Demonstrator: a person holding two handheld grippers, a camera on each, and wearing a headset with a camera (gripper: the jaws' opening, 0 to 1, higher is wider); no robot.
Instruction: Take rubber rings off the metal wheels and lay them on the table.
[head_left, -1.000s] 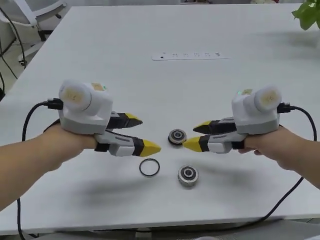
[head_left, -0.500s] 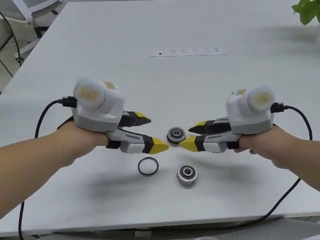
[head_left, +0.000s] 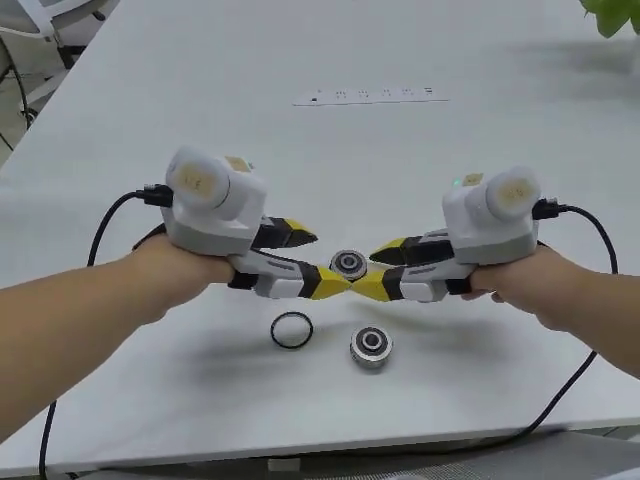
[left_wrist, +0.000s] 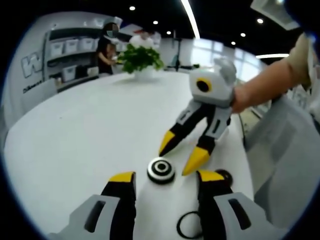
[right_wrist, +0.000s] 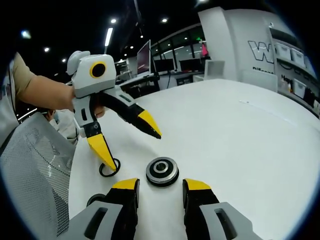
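Left gripper (head_left: 322, 260) and right gripper (head_left: 370, 268), jaws spread and empty, flank the ringed wheel (head_left: 348, 263) at centre frame (probably to brace and peel); a loose ring (head_left: 291, 330) lies below-left on the table (head_left: 400, 170)

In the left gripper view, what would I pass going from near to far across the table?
black ring → wheel → right tool → potted plant

A long white power strip (head_left: 370, 96) lies flat, sockets facing up. Far to the strip's right a leafy green plant (head_left: 612, 15) shows; farther out on that side stand shelves (left_wrist: 70, 47) of white bins. Far to the strip's left sits a white office chair (head_left: 45, 22).
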